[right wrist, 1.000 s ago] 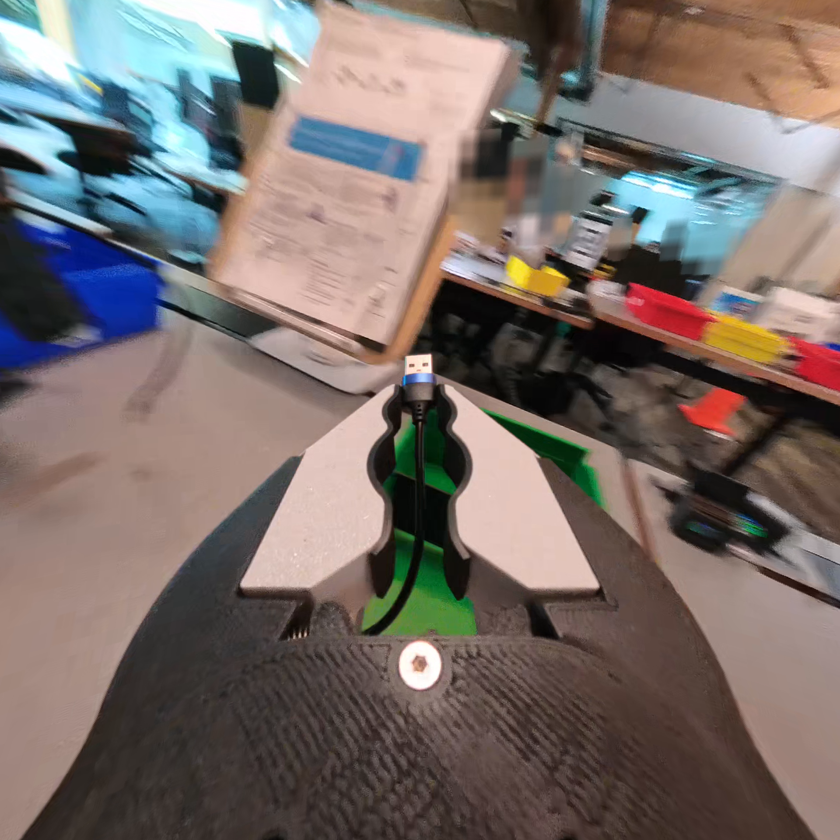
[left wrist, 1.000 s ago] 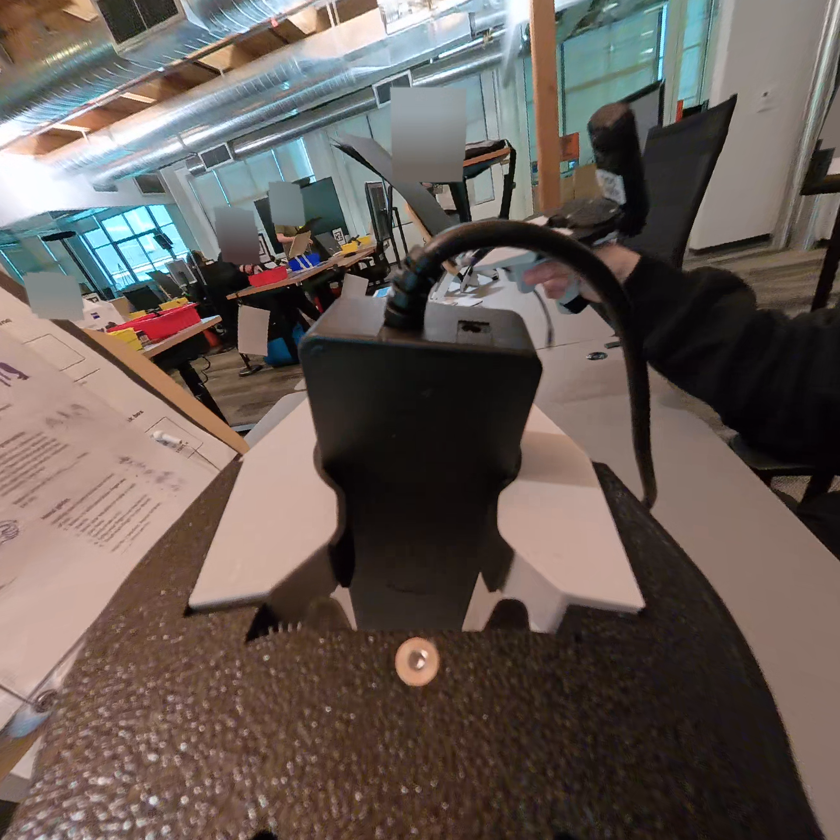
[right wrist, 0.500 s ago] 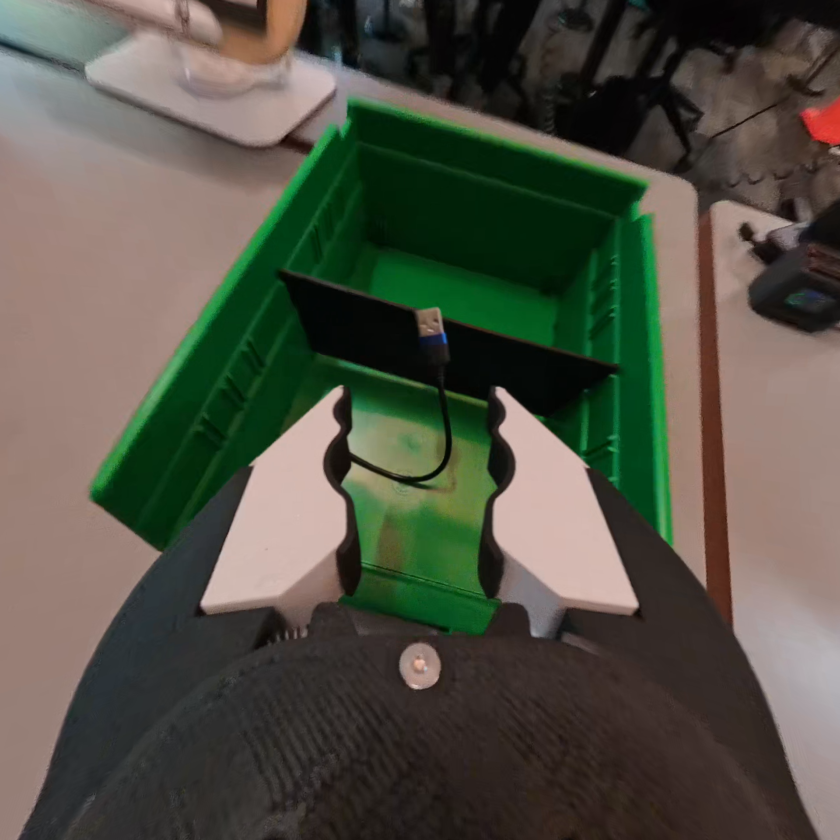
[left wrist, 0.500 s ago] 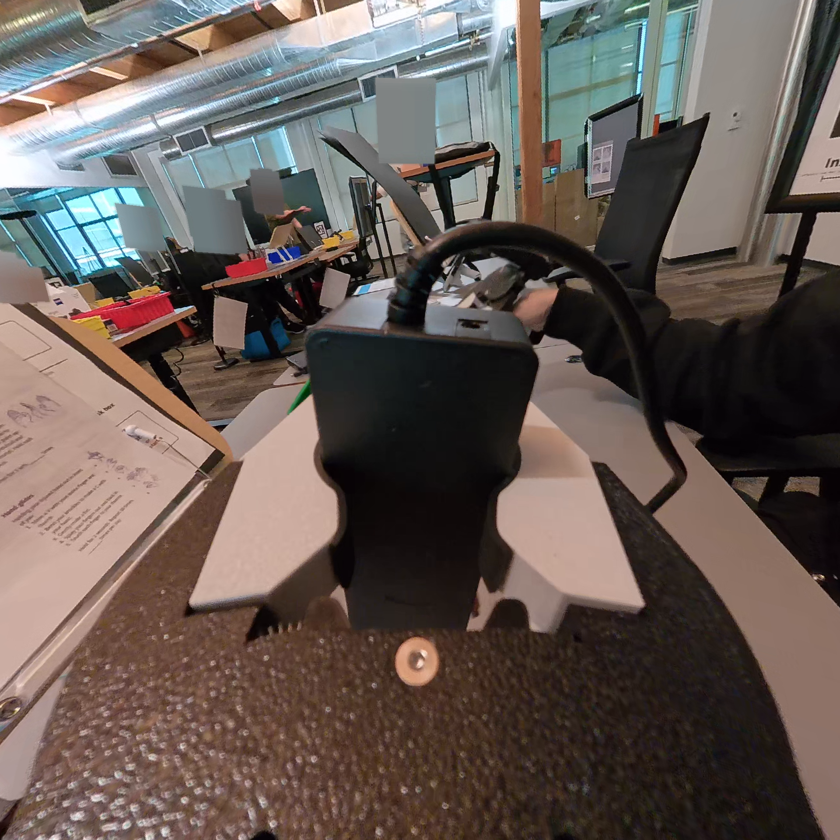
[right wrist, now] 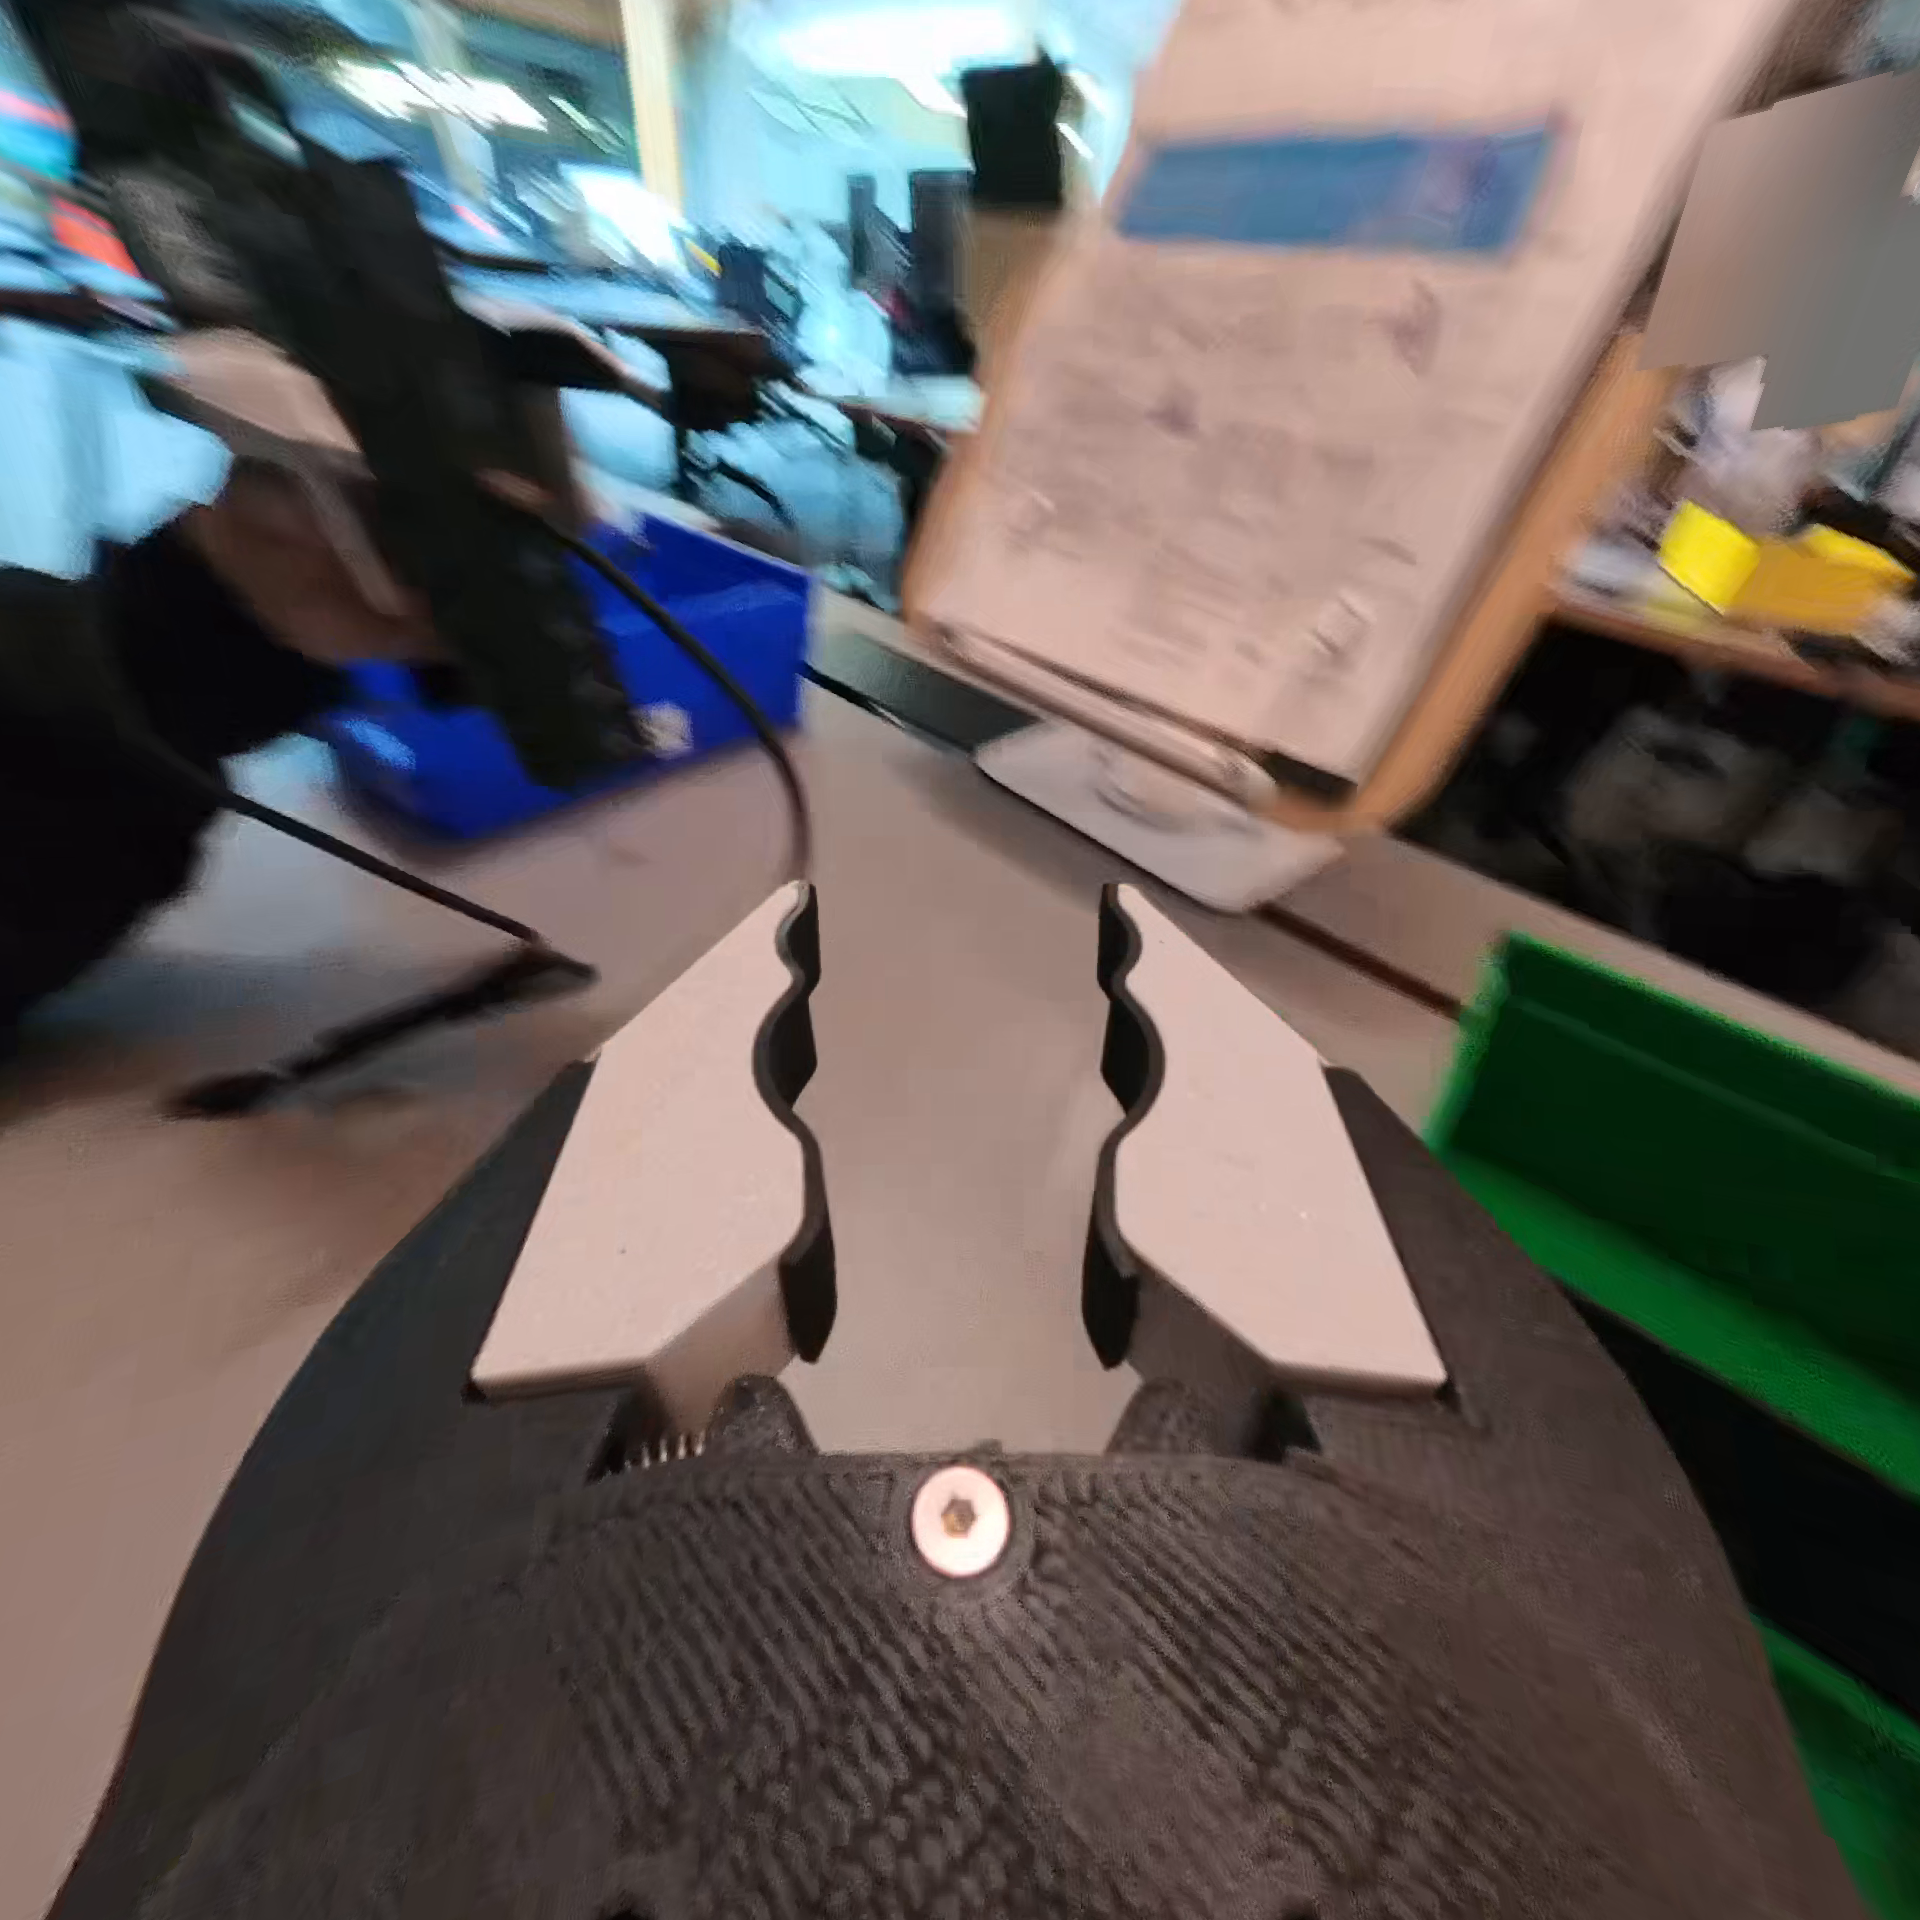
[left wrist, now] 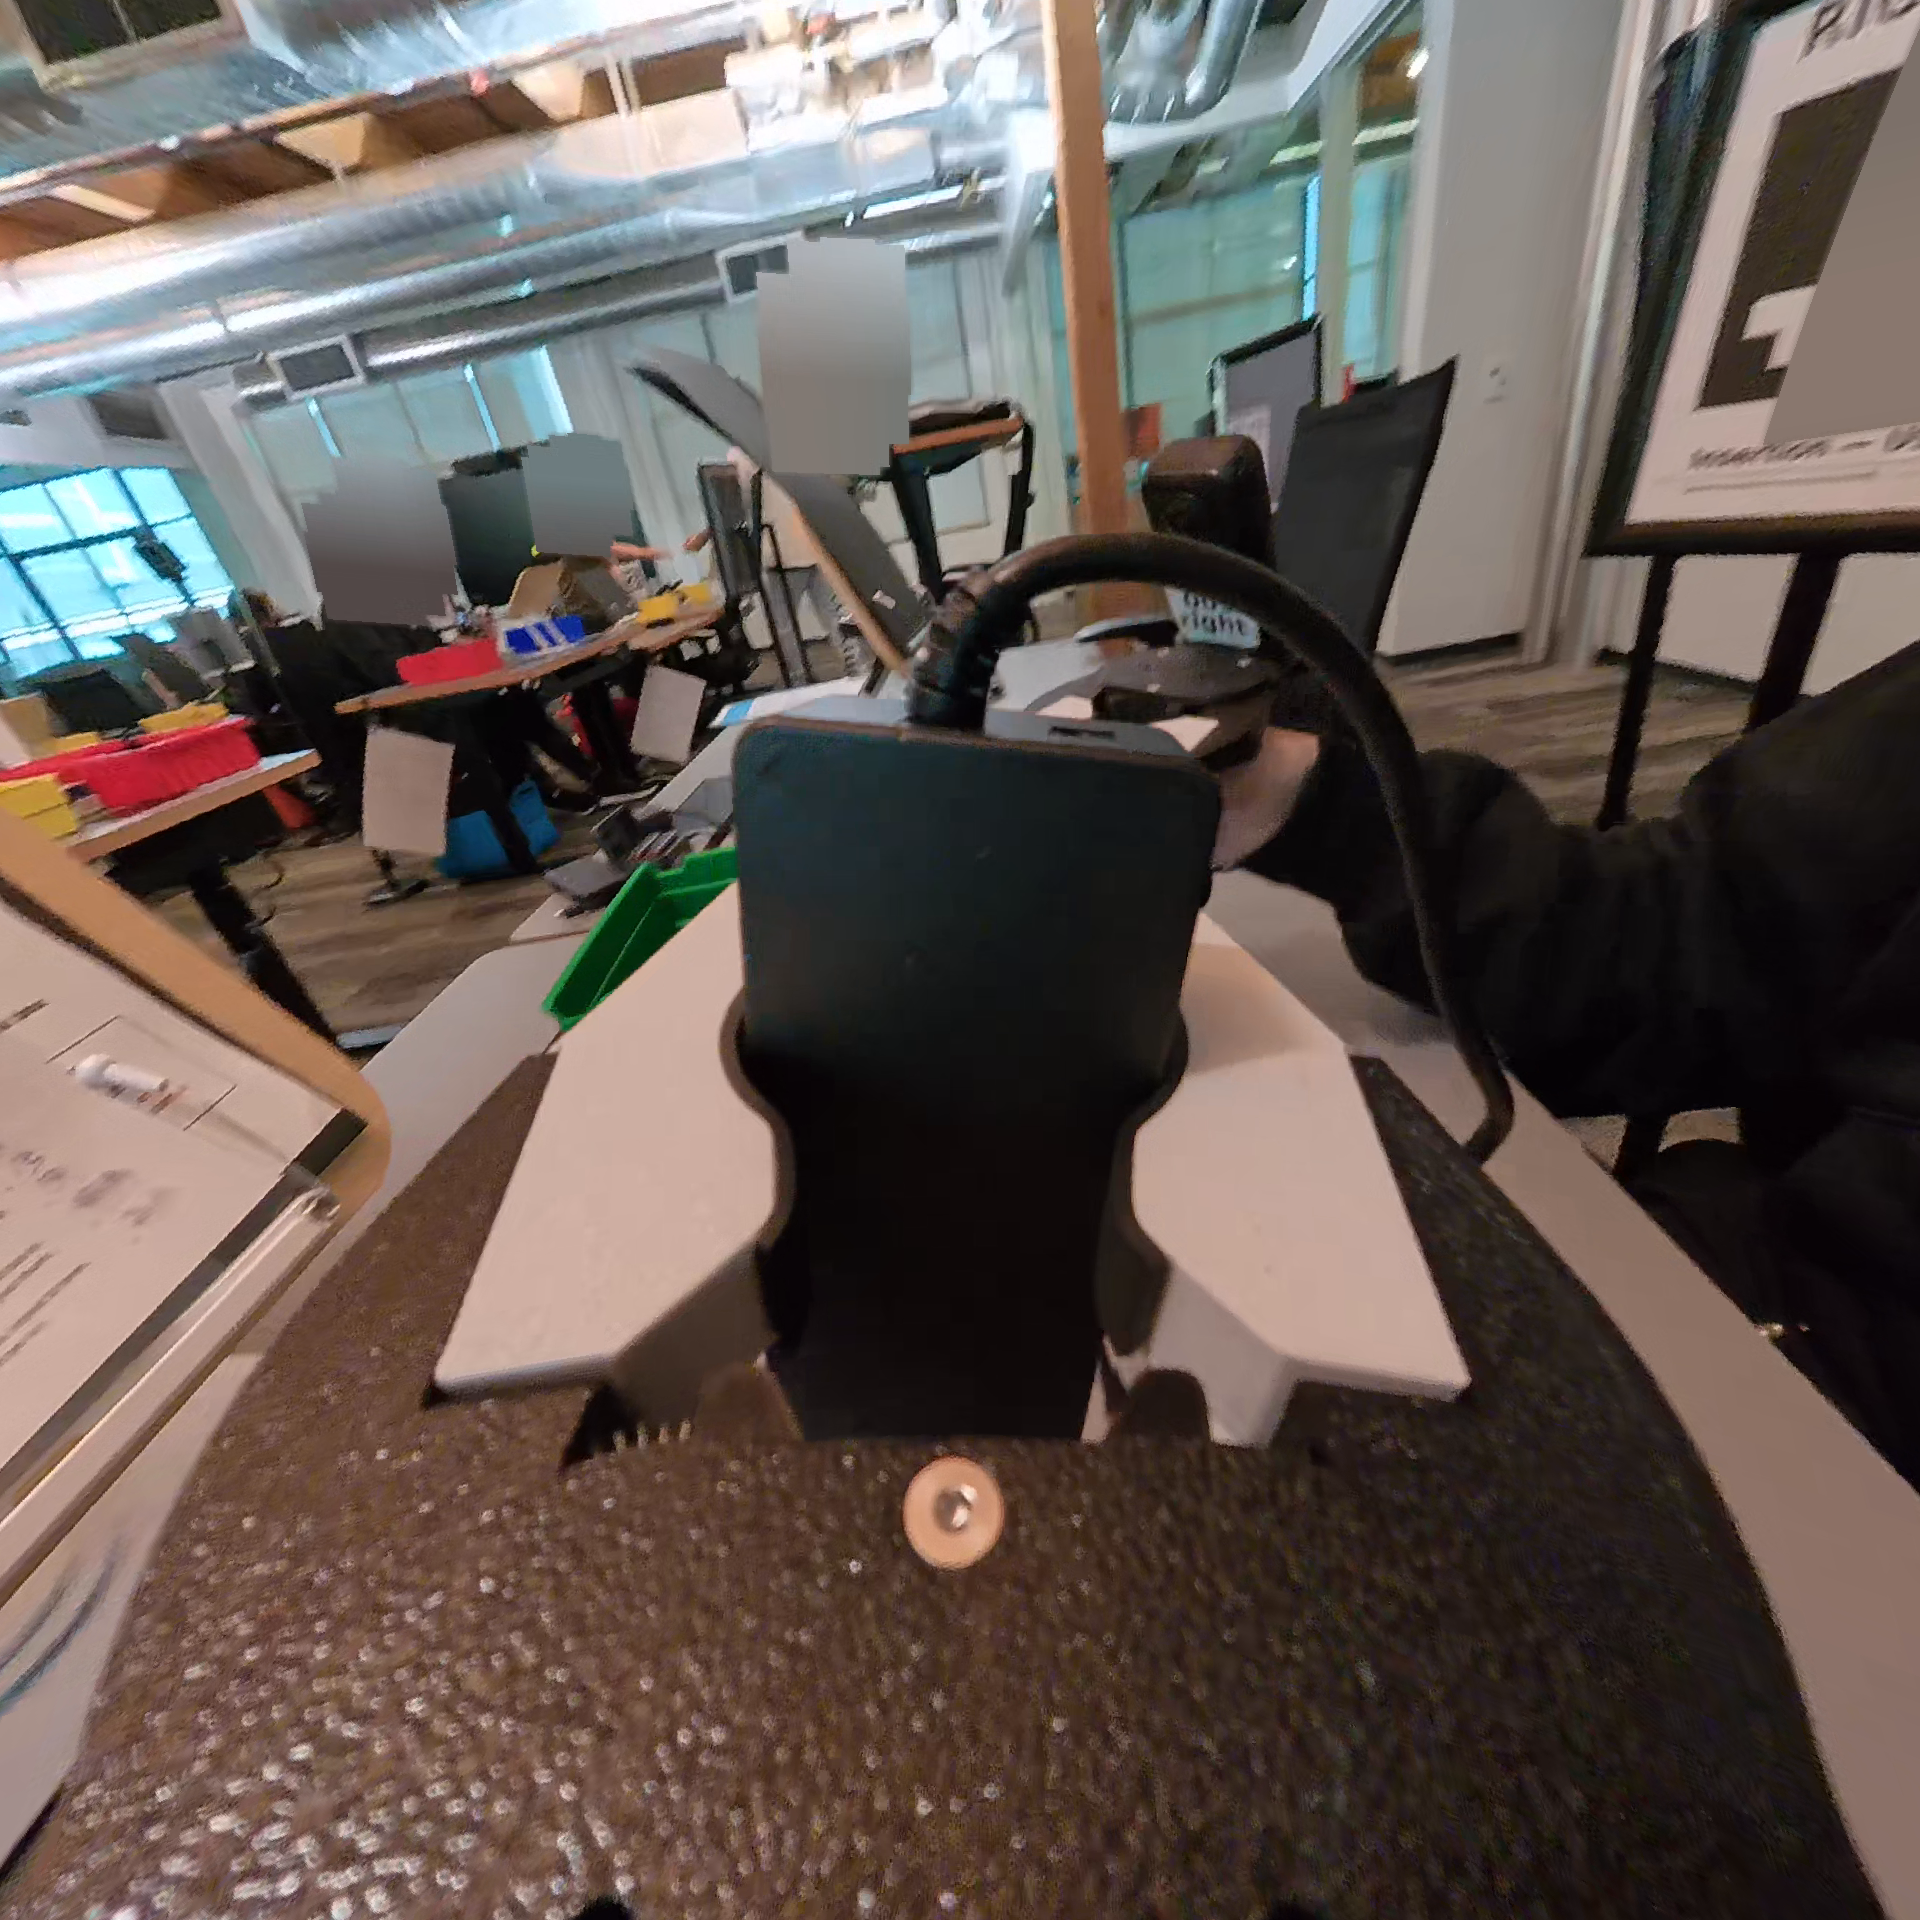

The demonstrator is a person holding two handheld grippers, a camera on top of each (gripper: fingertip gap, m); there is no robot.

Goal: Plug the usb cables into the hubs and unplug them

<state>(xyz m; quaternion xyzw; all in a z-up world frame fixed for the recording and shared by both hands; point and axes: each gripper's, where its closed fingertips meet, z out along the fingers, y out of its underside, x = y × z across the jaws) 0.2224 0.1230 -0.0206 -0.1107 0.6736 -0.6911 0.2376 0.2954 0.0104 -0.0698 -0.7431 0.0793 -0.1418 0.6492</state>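
My left gripper [left wrist: 964, 940] is shut on a black USB hub [left wrist: 971, 894] and holds it upright above the table. A thick black cable [left wrist: 1340, 665] leaves the hub's top and arcs down to the right. My right gripper [right wrist: 956, 904] is open and empty over the grey table [right wrist: 935, 1039]. In the right wrist view, the left gripper with the hub [right wrist: 436, 447] is a dark blur at the upper left, and a thin black cable [right wrist: 774, 748] hangs from it. The USB cable with the blue plug is not in view.
A green bin [right wrist: 1662, 1153] stands at the right; its corner also shows in the left wrist view [left wrist: 623, 935]. A blue bin [right wrist: 665, 665] sits far left. A document stand [right wrist: 1247, 416] is behind, also at the left of the left wrist view [left wrist: 156, 1195]. A person's sleeve [left wrist: 1662, 914] is at the right.
My right gripper opened and let the blue-tipped USB cable go into the green bin, then swung left away from the bin. My left gripper kept hold of the hub.
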